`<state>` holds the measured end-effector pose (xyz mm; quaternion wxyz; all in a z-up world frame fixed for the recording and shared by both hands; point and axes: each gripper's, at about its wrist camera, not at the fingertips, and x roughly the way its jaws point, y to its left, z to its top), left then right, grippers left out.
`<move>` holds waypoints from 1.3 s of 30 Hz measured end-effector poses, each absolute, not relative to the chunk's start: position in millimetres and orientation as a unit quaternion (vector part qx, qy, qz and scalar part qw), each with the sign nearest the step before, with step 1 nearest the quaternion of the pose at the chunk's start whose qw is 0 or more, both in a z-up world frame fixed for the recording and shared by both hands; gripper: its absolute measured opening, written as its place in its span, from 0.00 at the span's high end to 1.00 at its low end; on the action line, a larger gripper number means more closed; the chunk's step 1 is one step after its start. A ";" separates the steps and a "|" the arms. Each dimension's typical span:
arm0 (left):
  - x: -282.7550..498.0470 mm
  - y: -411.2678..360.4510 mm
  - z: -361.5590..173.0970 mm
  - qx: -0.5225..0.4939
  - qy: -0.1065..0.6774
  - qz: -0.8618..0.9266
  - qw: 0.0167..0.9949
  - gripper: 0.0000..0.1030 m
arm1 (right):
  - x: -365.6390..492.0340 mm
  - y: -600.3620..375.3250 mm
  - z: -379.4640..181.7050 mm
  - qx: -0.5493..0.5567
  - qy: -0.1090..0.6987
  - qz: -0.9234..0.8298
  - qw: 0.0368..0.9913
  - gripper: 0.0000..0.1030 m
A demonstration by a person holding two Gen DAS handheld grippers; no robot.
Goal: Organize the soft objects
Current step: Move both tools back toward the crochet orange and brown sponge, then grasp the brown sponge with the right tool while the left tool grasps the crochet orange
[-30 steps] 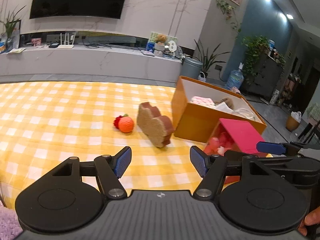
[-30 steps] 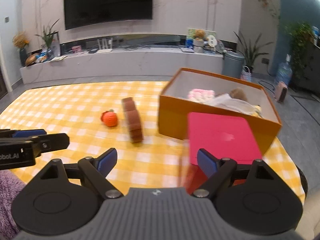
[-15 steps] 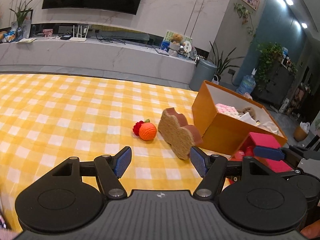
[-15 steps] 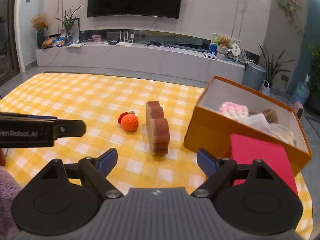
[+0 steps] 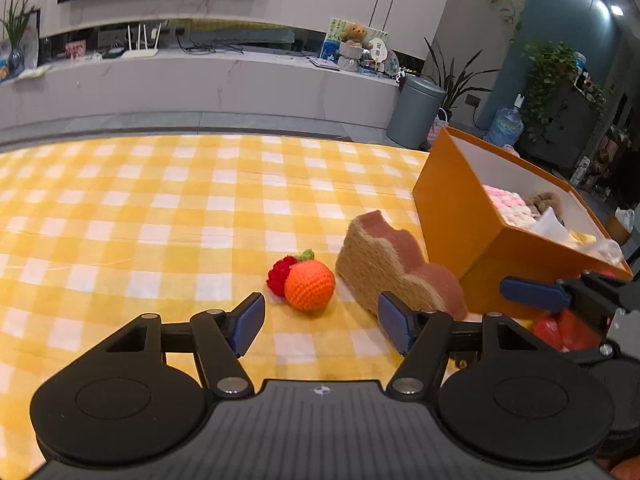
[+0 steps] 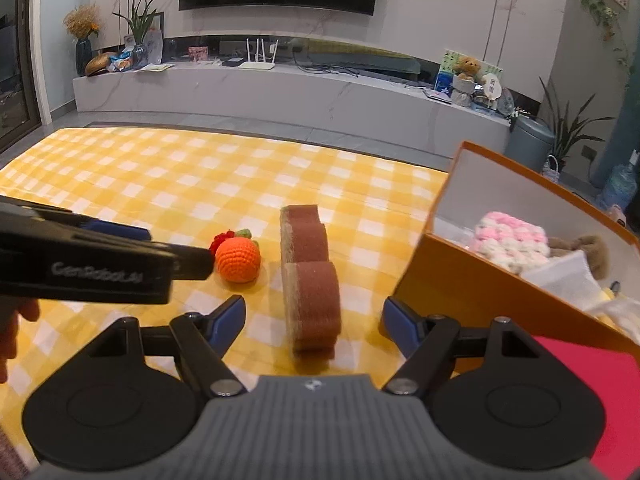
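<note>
Plush toast (image 6: 310,280) upright on checked surface (image 6: 160,184), long axis running straight away between right tool (image 6: 314,324) pads, nothing gripped, jaws closing. Crochet orange (image 5: 309,285) just ahead of left tool (image 5: 321,322), wide, closing, empty. Box (image 6: 452,280) right of toast.

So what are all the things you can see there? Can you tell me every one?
crochet ball: one, orange, on the cloth
crochet berry: one, red, touching the ball
plush toast: one, brown and tan, standing on edge beside the box
box: one, orange, at the cloth's right
pink-white knit: one, inside the box
checked cloth: one, yellow and white
left gripper: one, black with blue pads, jaws closing, empty
right gripper: one, same colours, jaws closing around the toast, not touching
</note>
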<state>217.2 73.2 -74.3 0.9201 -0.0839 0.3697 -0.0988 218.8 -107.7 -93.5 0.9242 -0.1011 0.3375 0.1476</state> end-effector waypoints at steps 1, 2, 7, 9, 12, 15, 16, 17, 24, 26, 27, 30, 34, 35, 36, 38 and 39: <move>221.7 73.4 -77.5 -0.082 0.372 -0.099 0.919 0.26 | 223.2 -107.0 -96.4 -0.101 0.339 0.148 0.924 0.27; 225.4 73.1 -81.0 -0.078 0.374 -0.097 0.919 0.26 | 226.4 -106.5 -99.0 -0.102 0.339 0.149 0.923 0.27; 244.8 72.3 -98.4 -0.080 0.386 -0.092 0.914 0.29 | 240.8 -106.6 -114.0 -0.103 0.345 0.153 0.920 0.27; 249.2 70.4 -102.6 -0.083 0.386 -0.089 0.915 0.30 | 244.4 -107.6 -117.4 -0.101 0.347 0.153 0.920 0.27; 252.9 70.8 -108.6 -0.084 0.384 -0.080 0.916 0.29 | 247.6 -107.1 -122.9 -0.097 0.351 0.156 0.918 0.27; 254.2 71.2 -113.5 -0.087 0.381 -0.077 0.917 0.29 | 249.2 -106.0 -127.0 -0.098 0.354 0.160 0.916 0.27; 254.2 71.2 -114.1 -0.087 0.380 -0.077 0.918 0.29 | 249.8 -106.3 -127.8 -0.096 0.356 0.161 0.916 0.27; 253.7 70.8 -114.7 -0.085 0.378 -0.076 0.919 0.29 | 250.5 -107.0 -128.3 -0.092 0.357 0.162 0.915 0.27; 255.8 61.9 -118.4 -0.058 0.377 -0.074 0.921 0.39 | 252.1 -113.8 -130.7 -0.070 0.361 0.160 0.916 0.28; 255.3 60.5 -118.9 -0.052 0.375 -0.075 0.922 0.40 | 253.3 -114.9 -131.7 -0.066 0.366 0.158 0.915 0.42; 254.2 59.3 -118.9 -0.047 0.374 -0.076 0.923 0.41 | 253.6 -115.1 -132.1 -0.065 0.368 0.159 0.914 0.45; 251.8 57.8 -117.8 -0.041 0.373 -0.079 0.924 0.43 | 252.6 -115.2 -132.3 -0.067 0.369 0.155 0.914 0.52; 248.2 54.9 -112.5 -0.041 0.365 -0.087 0.926 0.43 | 249.5 -116.9 -127.7 -0.061 0.368 0.153 0.915 0.69; 246.0 53.9 -110.0 -0.041 0.362 -0.090 0.927 0.43 | 247.9 -116.9 -126.0 -0.061 0.367 0.154 0.915 0.70; 244.0 52.7 -107.7 -0.042 0.360 -0.094 0.927 0.43 | 245.9 -116.8 -124.0 -0.063 0.365 0.155 0.916 0.70; 239.0 50.6 -102.6 -0.043 0.356 -0.099 0.928 0.43 | 240.6 -116.4 -117.9 -0.065 0.360 0.158 0.917 0.70; 235.3 49.8 -99.8 -0.043 0.354 -0.099 0.929 0.43 | 237.2 -116.3 -114.7 -0.067 0.356 0.161 0.918 0.71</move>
